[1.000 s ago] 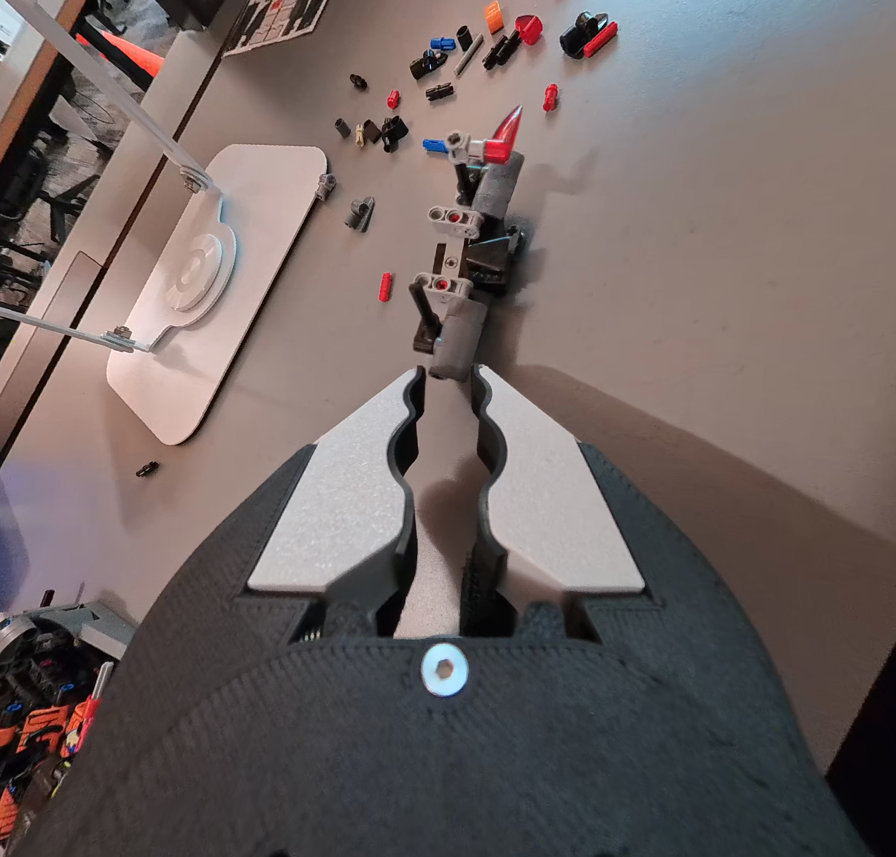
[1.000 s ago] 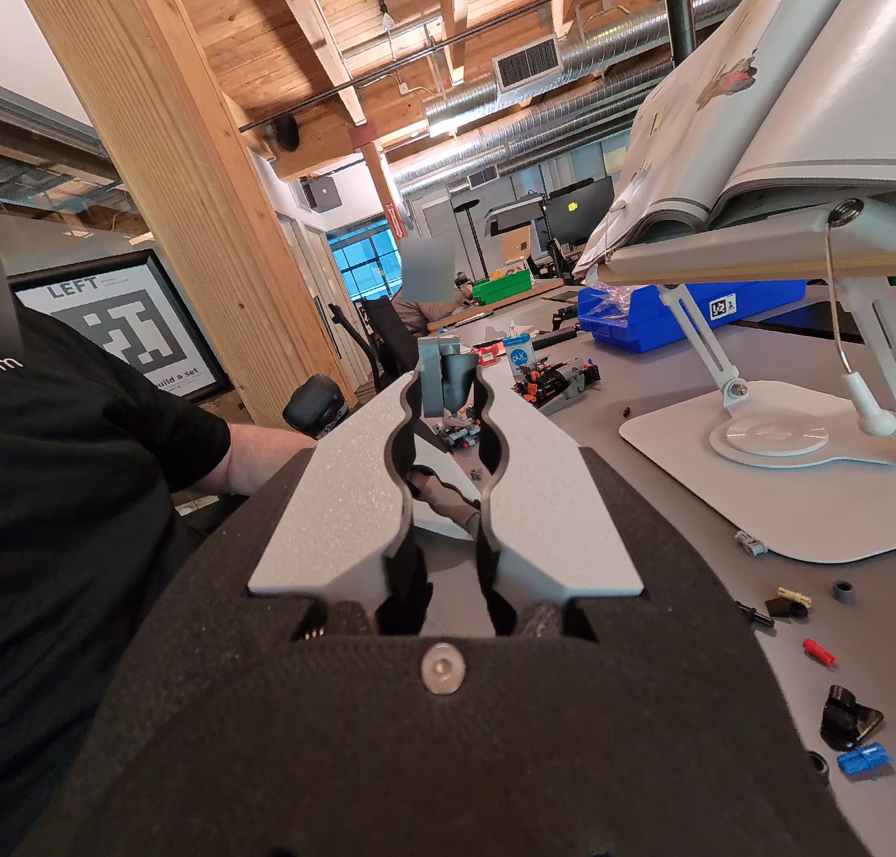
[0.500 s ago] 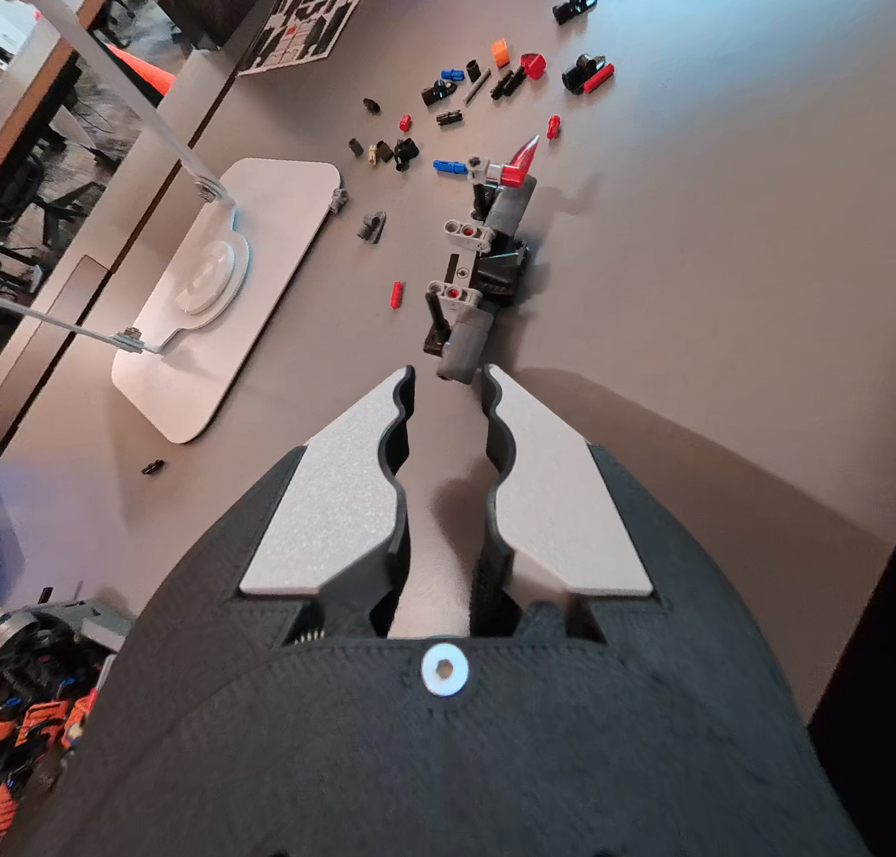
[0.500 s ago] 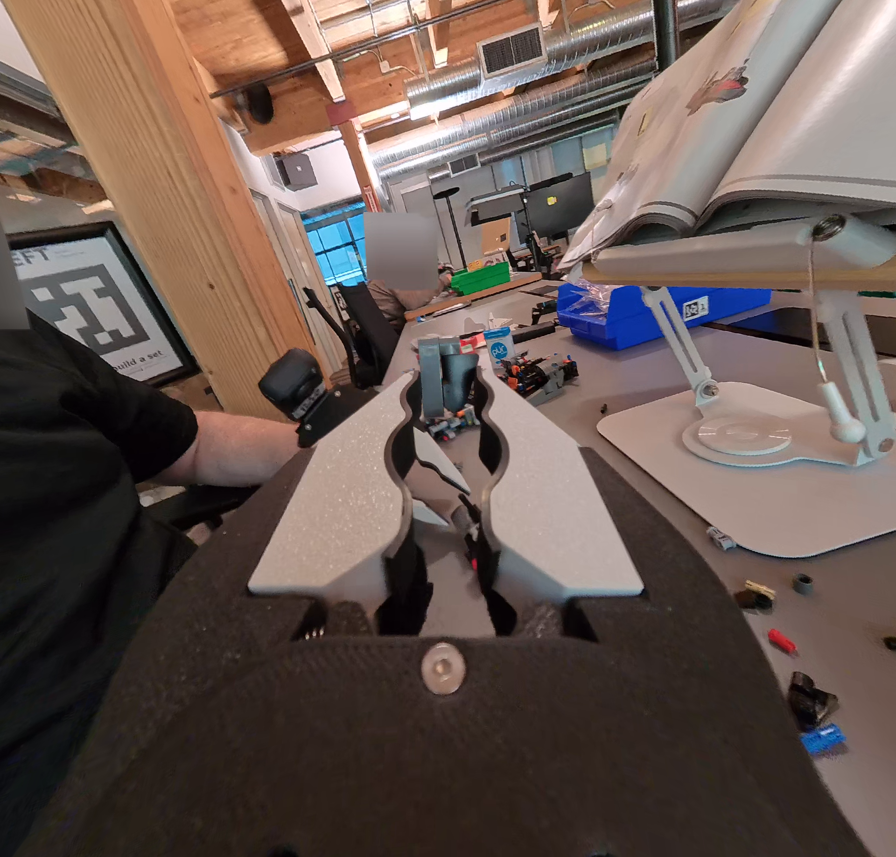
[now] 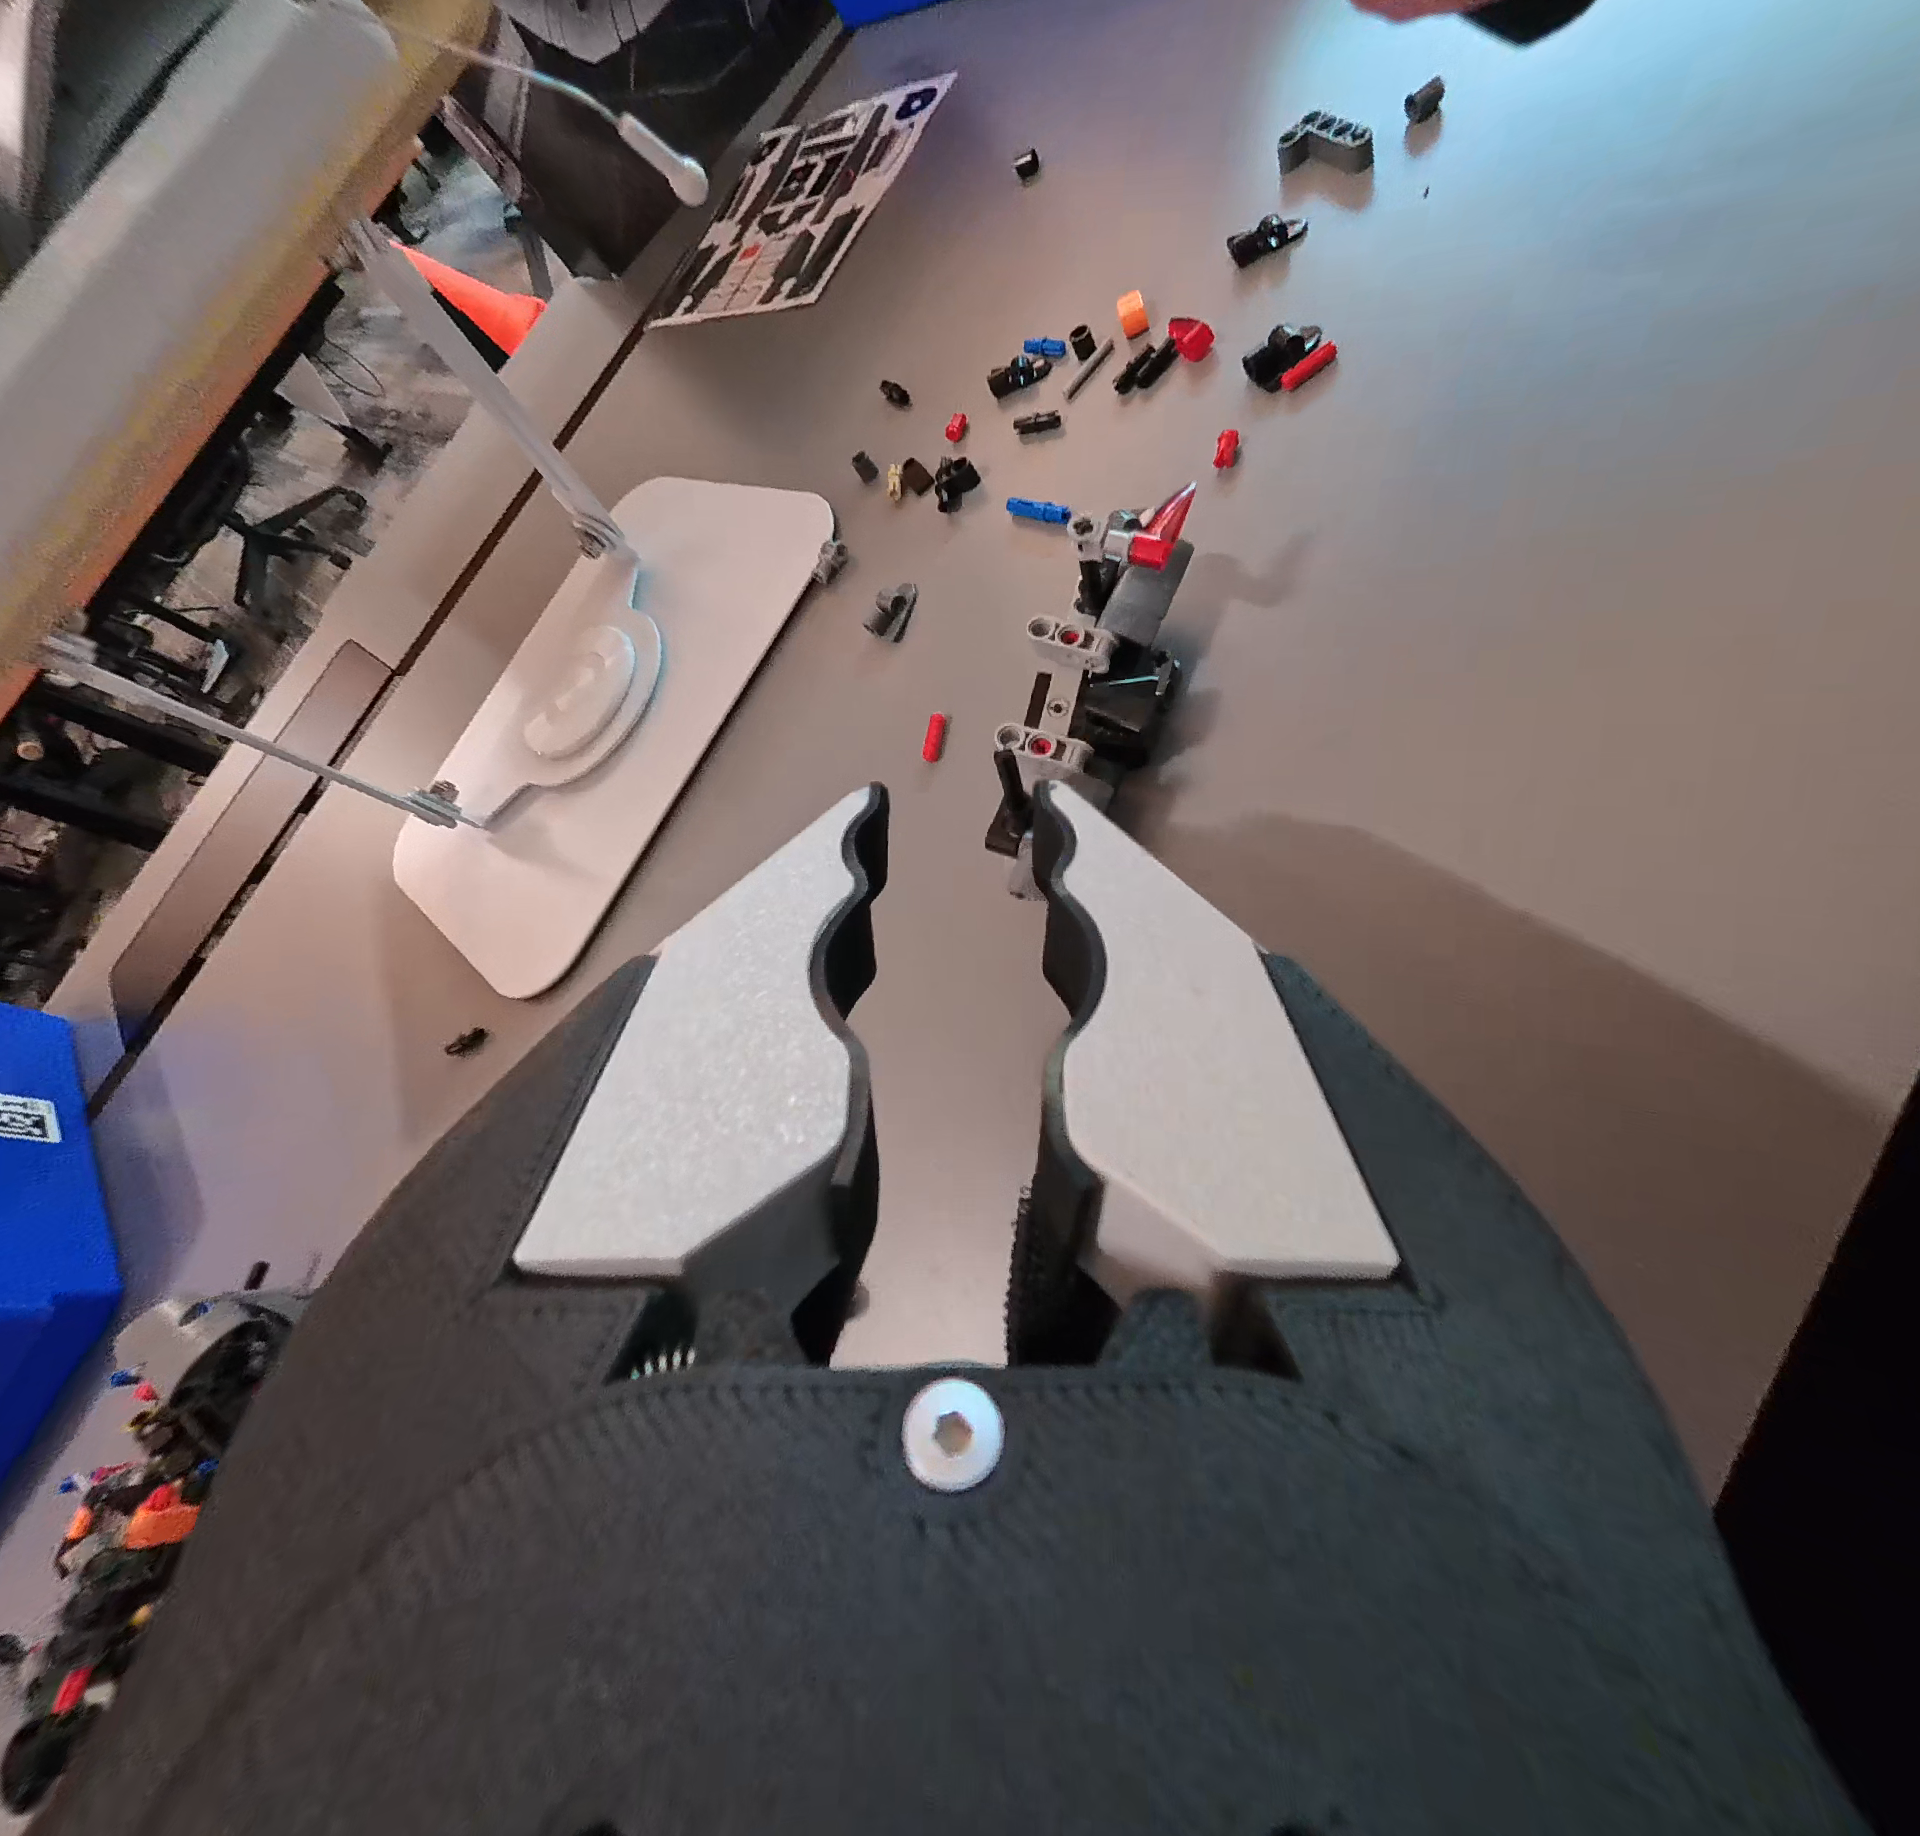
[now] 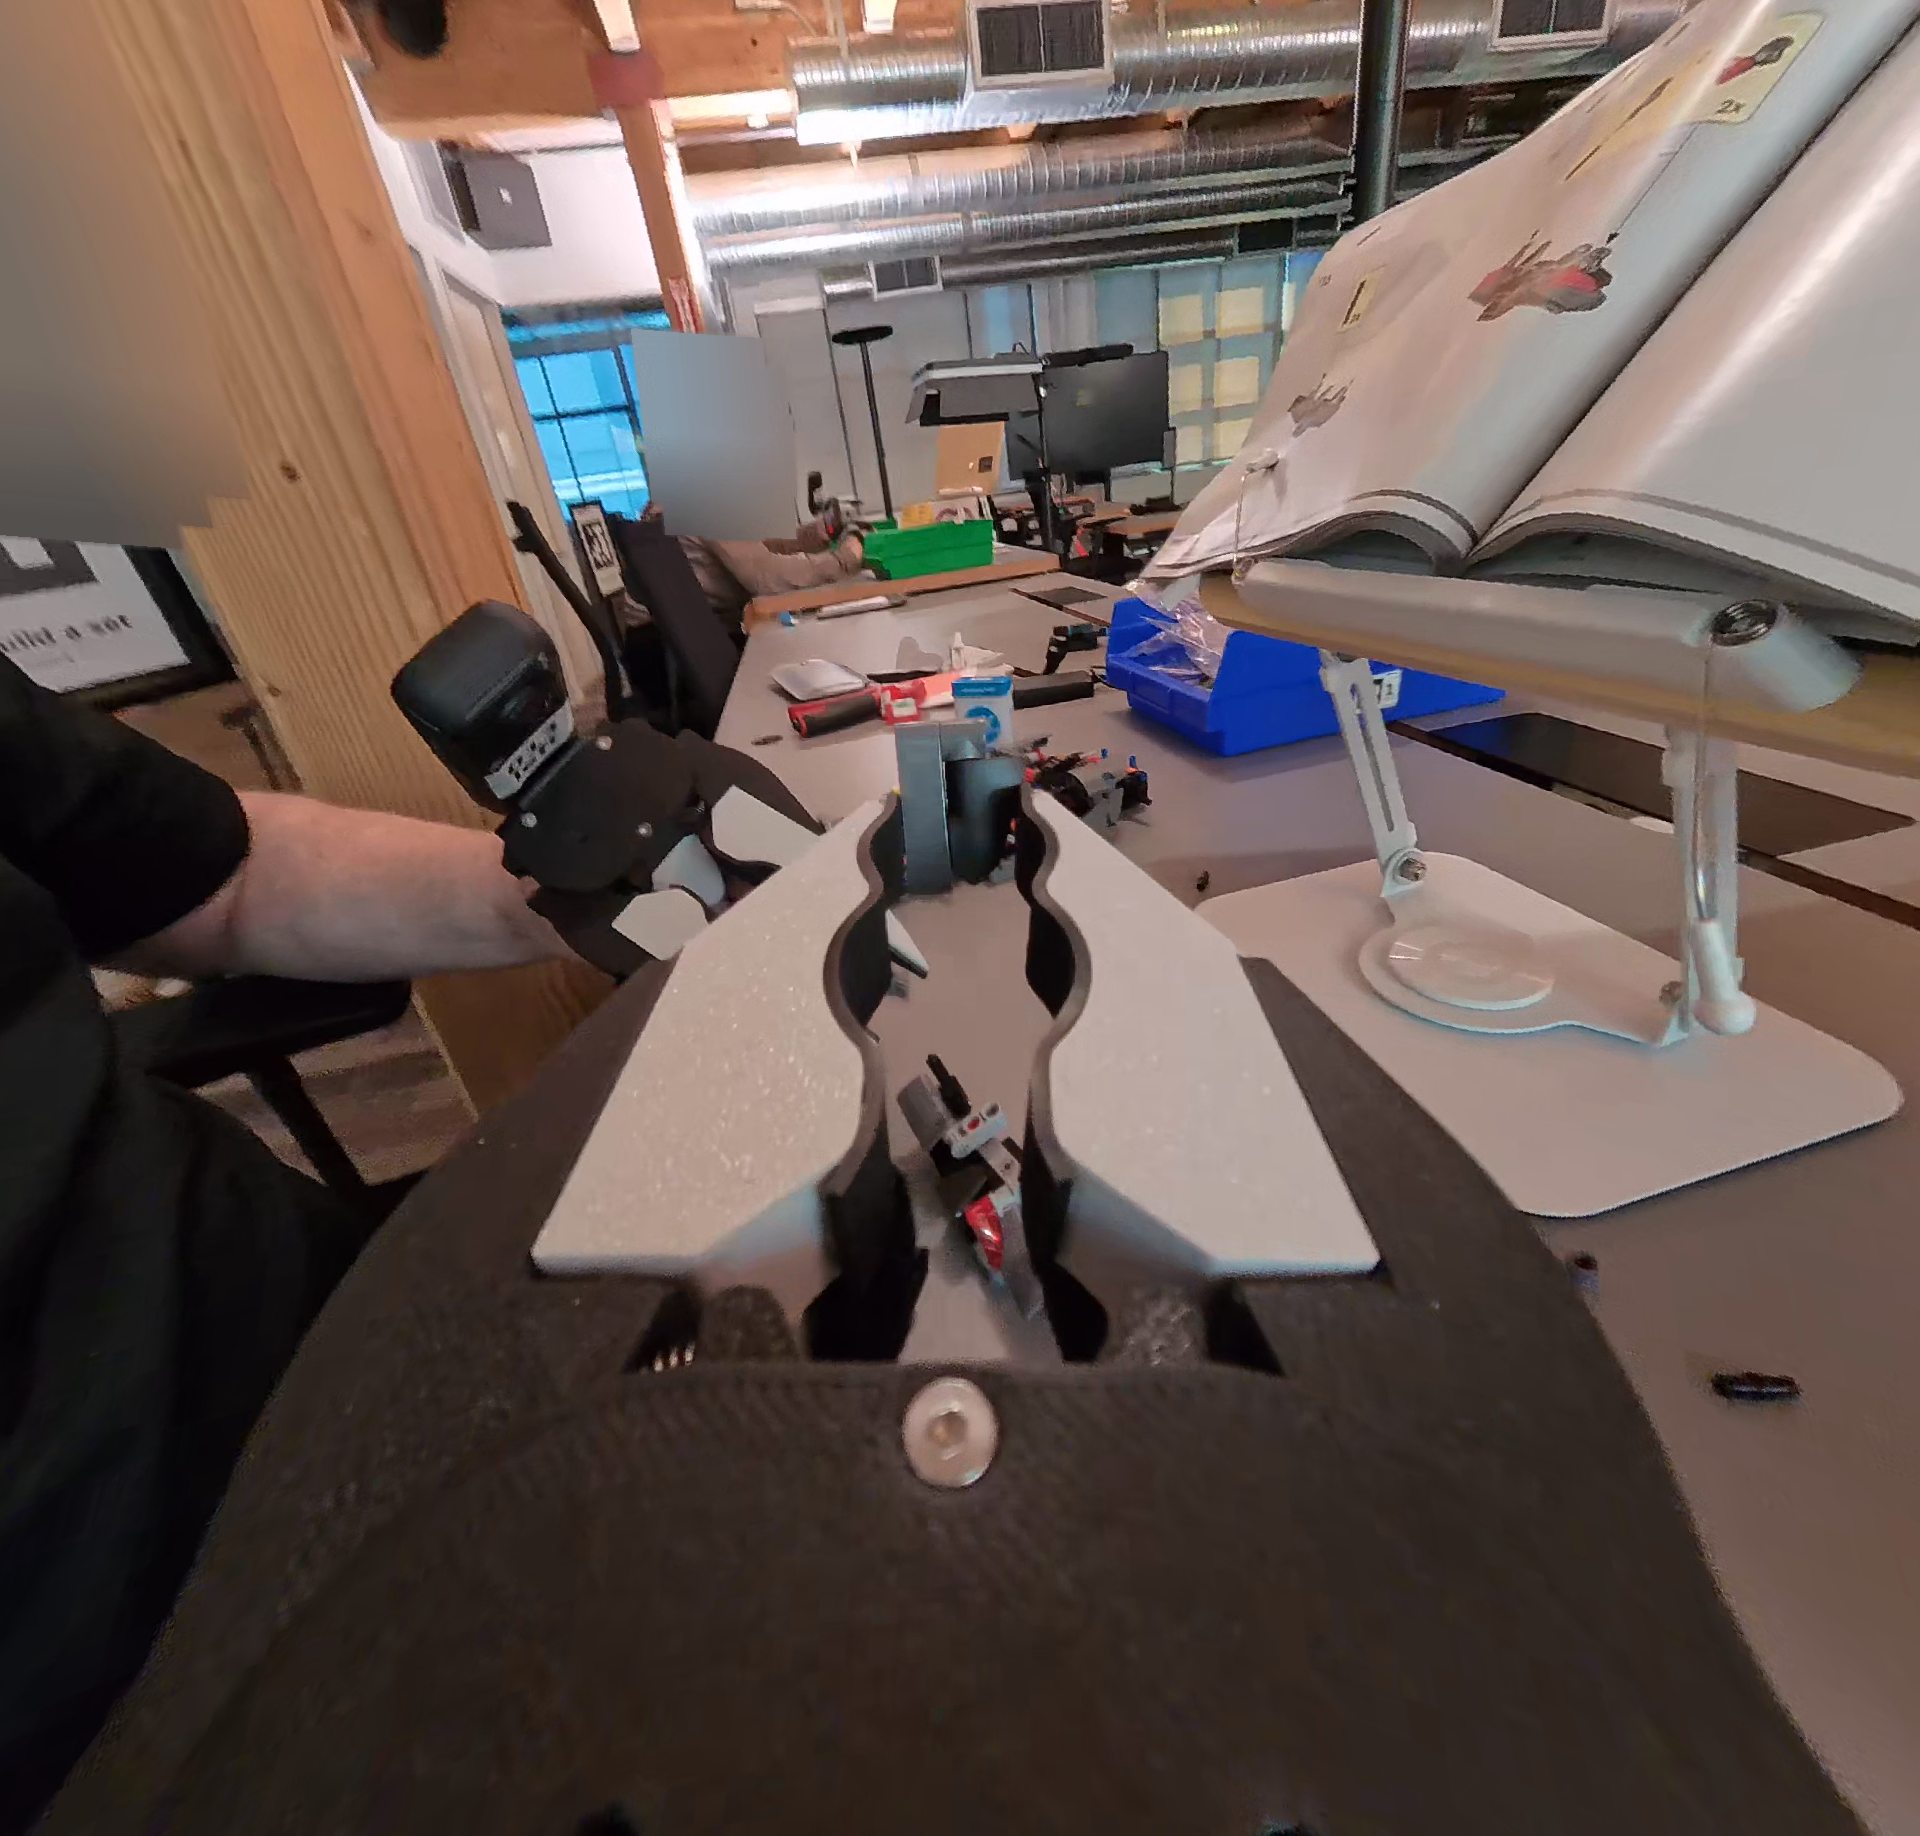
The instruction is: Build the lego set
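Observation:
A grey, black and red lego assembly (image 5: pixel 1107 643) lies on the grey table, with a red spike at its far end. My left gripper (image 5: pixel 956 810) is open and empty. Its right fingertip overlaps the assembly's near end in the left wrist view. My right gripper (image 6: pixel 956 820) is shut on a grey and black lego piece (image 6: pixel 945 815) and holds it above the table. The assembly also shows below, between its fingers, in the right wrist view (image 6: pixel 961 1152). Loose small parts (image 5: pixel 1091 373) lie scattered beyond the assembly.
A white book stand base (image 5: pixel 613 726) sits left of the assembly and carries an open instruction book (image 6: pixel 1558 384). A sticker sheet (image 5: pixel 800 207) lies at the table's far edge. Blue bins (image 6: pixel 1247 685) and another lego build (image 5: pixel 125 1526) stand nearby. A hand holds the left gripper (image 6: pixel 582 830). Across from one pair of fingers to the other is roughly 15 cm.
My left gripper has opened wider and drawn back from the assembly's near end. My right gripper has moved over the assembly with its piece still held.

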### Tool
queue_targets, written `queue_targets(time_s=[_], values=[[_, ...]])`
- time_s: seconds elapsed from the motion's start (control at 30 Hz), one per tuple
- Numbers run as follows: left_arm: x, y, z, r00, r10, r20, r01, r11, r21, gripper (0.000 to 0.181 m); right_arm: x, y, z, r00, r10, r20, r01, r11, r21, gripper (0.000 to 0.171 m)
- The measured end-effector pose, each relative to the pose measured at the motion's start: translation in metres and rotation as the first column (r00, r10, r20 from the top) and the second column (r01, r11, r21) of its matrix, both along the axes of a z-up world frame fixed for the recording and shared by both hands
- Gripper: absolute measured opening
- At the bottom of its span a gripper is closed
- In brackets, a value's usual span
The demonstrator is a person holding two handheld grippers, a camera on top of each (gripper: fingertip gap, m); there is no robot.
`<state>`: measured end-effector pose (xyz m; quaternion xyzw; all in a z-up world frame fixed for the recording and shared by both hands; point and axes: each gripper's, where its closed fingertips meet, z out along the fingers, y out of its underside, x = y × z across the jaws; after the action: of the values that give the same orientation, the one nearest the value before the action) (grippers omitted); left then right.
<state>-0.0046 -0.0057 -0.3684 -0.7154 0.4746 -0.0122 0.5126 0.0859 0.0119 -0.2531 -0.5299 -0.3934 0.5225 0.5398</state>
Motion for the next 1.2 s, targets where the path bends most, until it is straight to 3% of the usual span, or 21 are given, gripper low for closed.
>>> queue_targets(time_s=[0.13,0.33,0.5,0.73,0.9,1.2], values=[[0.002,0.000,0.010,1.000,-0.003,0.004,0.003,0.999,0.033,0.025,0.005,-0.003,0.011,0.991,0.079,-0.110,-0.089,0.992,-0.094,0.018],[0.023,0.001,0.050,0.997,-0.048,0.064,0.039,0.990,0.134,0.026,0.020,-0.011,0.037,0.889,0.234,-0.394,-0.342,0.911,-0.230,0.018],[0.061,0.000,0.100,0.985,-0.136,0.108,0.100,0.952,0.289,0.030,0.022,-0.016,0.043,0.863,0.258,-0.435,-0.385,0.893,-0.233,0.018],[0.102,0.005,0.150,0.975,-0.207,0.084,0.131,0.834,0.536,0.043,0.021,-0.019,0.046,0.837,0.278,-0.472,-0.432,0.864,-0.257,0.018],[0.118,0.006,0.156,0.969,-0.244,-0.028,0.214,0.784,0.583,0.048,0.013,-0.019,0.038,0.853,0.294,-0.431,-0.444,0.842,-0.305,0.017],[0.122,0.009,0.143,0.955,-0.253,-0.154,0.295,0.765,0.572,0.034,0.008,-0.023,0.033,0.848,0.325,-0.418,-0.475,0.816,-0.329,0.018]])
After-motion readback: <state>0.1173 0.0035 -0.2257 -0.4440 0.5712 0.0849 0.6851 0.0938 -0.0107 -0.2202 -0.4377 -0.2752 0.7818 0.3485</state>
